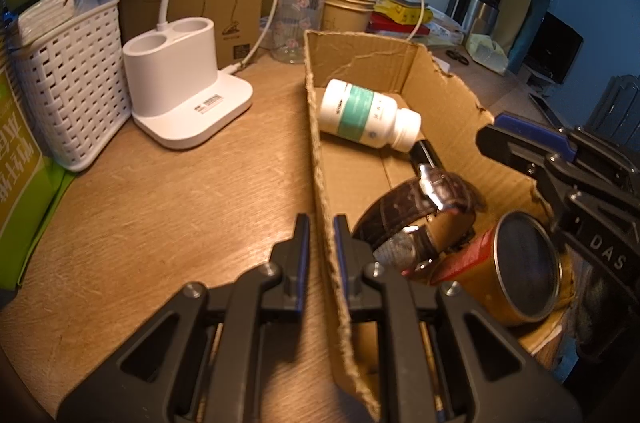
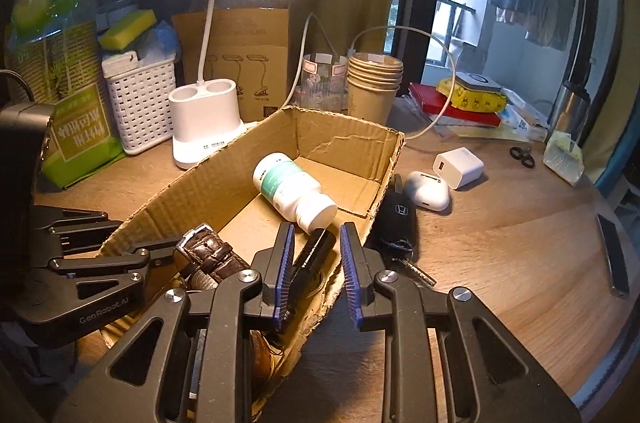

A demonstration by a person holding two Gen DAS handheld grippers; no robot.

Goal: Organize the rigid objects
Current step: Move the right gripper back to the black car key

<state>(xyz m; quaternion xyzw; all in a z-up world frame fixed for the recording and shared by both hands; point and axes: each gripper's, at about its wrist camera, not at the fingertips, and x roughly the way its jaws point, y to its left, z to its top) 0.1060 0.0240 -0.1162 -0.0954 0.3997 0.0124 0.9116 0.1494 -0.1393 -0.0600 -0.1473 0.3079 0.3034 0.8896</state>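
One cardboard box stands on the table. It holds one white pill bottle, one brown leather watch, one black cylinder and one gold-and-red tin.

Outside the box lie one car key, one white earbud case, one white charger block and one pair of scissors.

One white lamp base has two round wells. Beside it stand one white woven basket, one clear glass and one stack of paper cups, with six rims showing.
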